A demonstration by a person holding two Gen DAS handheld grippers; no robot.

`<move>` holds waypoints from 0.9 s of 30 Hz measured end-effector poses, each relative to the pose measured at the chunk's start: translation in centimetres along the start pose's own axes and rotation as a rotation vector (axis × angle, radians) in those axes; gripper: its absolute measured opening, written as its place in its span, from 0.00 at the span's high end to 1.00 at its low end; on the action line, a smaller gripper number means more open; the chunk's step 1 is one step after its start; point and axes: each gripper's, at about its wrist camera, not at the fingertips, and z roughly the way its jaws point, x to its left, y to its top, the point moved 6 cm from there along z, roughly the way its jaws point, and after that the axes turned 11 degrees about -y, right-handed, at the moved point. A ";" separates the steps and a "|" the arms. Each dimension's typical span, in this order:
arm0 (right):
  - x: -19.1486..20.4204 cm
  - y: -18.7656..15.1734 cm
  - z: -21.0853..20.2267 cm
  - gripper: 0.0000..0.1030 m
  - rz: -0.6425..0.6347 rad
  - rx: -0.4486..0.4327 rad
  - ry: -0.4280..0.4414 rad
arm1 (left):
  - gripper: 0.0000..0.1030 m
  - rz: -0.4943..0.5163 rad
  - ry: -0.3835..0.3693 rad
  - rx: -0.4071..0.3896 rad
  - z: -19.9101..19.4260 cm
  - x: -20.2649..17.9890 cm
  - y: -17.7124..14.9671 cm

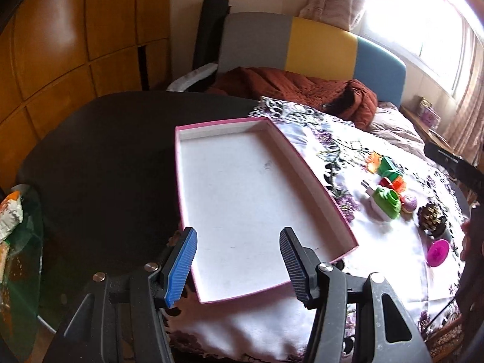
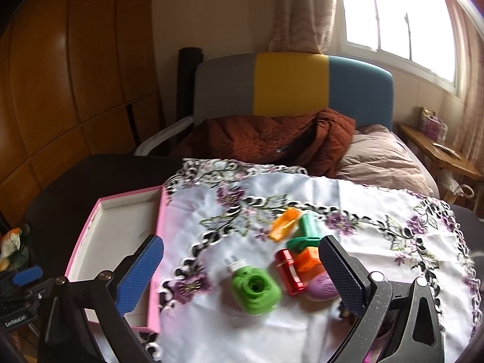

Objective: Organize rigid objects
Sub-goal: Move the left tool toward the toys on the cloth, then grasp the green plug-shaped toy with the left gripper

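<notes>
An empty pink-rimmed white box (image 1: pixel 242 199) lies on the table; it also shows in the right wrist view (image 2: pixel 121 220) at the left. My left gripper (image 1: pixel 239 264) is open and empty above the box's near end. A cluster of small toys lies on the floral cloth: a green toy camera (image 2: pixel 257 290), a red cylinder (image 2: pixel 289 272), an orange piece (image 2: pixel 284 224), a green block (image 2: pixel 305 231), a purple ball (image 2: pixel 322 287). My right gripper (image 2: pixel 242 275) is open and empty, its fingers on either side of the green camera, above it. The toys show in the left wrist view (image 1: pixel 388 193) too.
A white floral tablecloth (image 2: pixel 363 196) covers the right part of a dark table (image 1: pixel 106 157). A pink round lid (image 1: pixel 438 252) and a dark pinecone-like object (image 1: pixel 431 219) lie at the right. A bed with a rust quilt (image 2: pixel 272 139) stands behind. A glass side table (image 1: pixel 18 242) is at left.
</notes>
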 end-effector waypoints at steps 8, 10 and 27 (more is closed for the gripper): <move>-7.4 1.3 1.6 0.00 0.121 0.007 -0.058 | 0.43 -0.011 -0.161 0.062 1.4 -3.0 0.0; -9.8 1.2 2.5 0.00 0.145 0.015 -0.097 | 0.43 0.036 -0.198 0.082 2.1 -4.7 0.2; -20.3 -0.9 4.4 0.00 0.500 0.098 -0.156 | 0.43 0.048 -0.455 0.392 12.7 -18.2 1.9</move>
